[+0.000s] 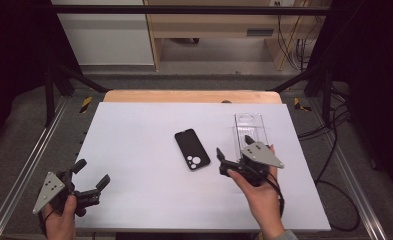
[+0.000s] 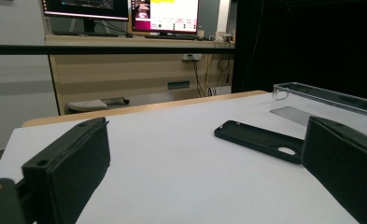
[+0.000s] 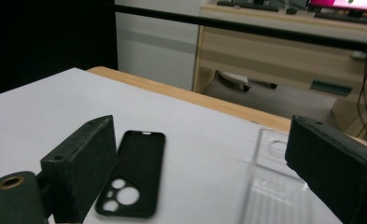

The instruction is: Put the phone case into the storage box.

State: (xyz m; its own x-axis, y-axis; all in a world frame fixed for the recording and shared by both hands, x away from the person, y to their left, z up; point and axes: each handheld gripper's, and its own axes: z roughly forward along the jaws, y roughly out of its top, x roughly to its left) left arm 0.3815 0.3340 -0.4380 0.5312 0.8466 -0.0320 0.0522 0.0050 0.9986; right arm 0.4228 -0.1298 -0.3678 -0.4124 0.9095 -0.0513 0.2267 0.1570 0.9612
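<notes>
A black phone case (image 1: 192, 149) lies flat near the middle of the white table top (image 1: 134, 135), its camera holes toward me. A clear plastic case (image 1: 250, 127) lies to its right. My right gripper (image 1: 233, 146) hangs open between the two, just in front of the clear case, with nothing between its jaws. In the right gripper view the black phone case (image 3: 134, 172) sits by the left jaw and the clear case (image 3: 274, 186) by the right jaw. My left gripper (image 1: 94, 171) rests open at the table's front left, pointing at the black phone case (image 2: 260, 140).
The white top covers a wooden table whose edge (image 1: 194, 96) shows at the back. Metal frame rails (image 1: 29, 165) run along both sides. Cables (image 1: 334, 165) lie on the floor at the right. Cabinets and monitors (image 2: 165, 14) stand beyond the table.
</notes>
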